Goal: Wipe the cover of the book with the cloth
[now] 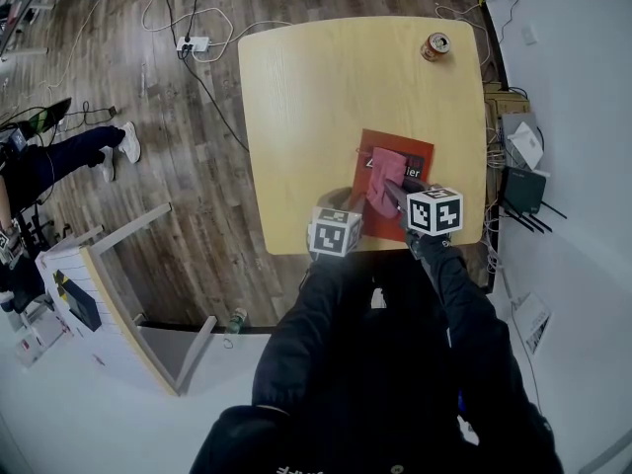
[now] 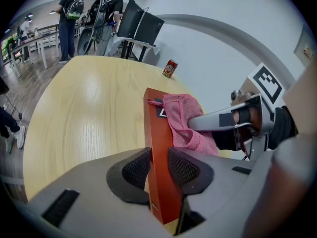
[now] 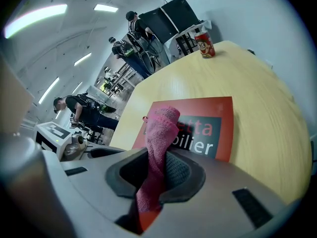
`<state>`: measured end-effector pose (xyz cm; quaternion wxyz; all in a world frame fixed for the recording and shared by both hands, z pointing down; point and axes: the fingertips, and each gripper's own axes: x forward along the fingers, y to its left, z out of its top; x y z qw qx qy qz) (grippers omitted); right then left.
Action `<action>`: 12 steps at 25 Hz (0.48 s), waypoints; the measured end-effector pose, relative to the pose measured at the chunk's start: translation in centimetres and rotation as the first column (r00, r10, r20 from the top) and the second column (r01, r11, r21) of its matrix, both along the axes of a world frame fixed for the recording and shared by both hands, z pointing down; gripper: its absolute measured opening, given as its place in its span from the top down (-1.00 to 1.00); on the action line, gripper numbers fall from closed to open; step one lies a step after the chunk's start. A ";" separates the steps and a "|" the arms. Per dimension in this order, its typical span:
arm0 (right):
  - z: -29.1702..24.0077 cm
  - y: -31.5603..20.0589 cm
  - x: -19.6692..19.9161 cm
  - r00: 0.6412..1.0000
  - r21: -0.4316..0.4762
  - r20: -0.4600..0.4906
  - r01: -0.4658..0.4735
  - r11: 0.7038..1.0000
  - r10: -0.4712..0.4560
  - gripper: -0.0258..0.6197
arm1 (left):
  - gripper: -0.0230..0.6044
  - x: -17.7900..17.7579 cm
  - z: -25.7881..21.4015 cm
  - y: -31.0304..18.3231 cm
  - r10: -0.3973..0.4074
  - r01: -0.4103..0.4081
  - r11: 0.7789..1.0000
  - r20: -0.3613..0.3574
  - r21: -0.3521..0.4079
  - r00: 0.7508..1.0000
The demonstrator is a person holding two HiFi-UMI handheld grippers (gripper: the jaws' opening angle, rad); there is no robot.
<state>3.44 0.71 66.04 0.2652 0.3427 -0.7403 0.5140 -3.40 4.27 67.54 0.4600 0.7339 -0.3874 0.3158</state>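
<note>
Cloth (image 3: 159,138) in right gripper (image 3: 152,178), atop book (image 3: 220,114) (red)

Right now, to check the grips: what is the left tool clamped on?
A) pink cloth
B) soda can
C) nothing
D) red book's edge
D: the left tool pinches the red book between its pads, while the right tool holds the pink cloth.

Black long sleeves (image 1: 484,344); grey left gripper (image 2: 158,168) and right gripper (image 3: 158,175) (black ribbed pads (image 2: 136,170)), each bearing a black-and-white marker cube (image 1: 434,210).
</note>
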 end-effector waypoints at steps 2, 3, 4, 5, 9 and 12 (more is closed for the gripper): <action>0.0 0.1 0.6 1.000 0.003 -0.002 -0.001 1.000 0.001 0.67 | 0.50 0.0 0.0 0.0 0.001 -0.001 1.000 0.001 0.002 1.000; 0.1 0.2 0.9 1.000 0.004 -0.003 -0.003 1.000 0.003 0.67 | 0.50 0.0 0.0 0.0 0.003 -0.003 1.000 0.001 0.002 1.000; 0.1 0.3 1.3 1.000 0.004 -0.006 -0.006 1.000 0.006 0.67 | 0.50 0.0 0.0 0.0 0.004 -0.004 1.000 0.001 0.003 1.000; 0.1 0.3 1.6 1.000 0.005 -0.008 -0.009 1.000 0.009 0.67 | 0.50 0.1 0.1 0.0 0.005 -0.005 1.000 0.000 0.003 1.000; 0.0 0.4 3.0 0.999 0.007 -0.022 -0.024 1.000 0.024 0.67 | 0.50 -0.1 0.3 0.0 0.005 -0.005 1.000 0.000 0.001 1.000; 0.0 0.7 4.4 0.999 0.007 -0.032 -0.036 0.999 0.036 0.67 | 0.51 0.1 0.2 0.1 0.009 -0.009 1.000 0.001 -0.003 1.000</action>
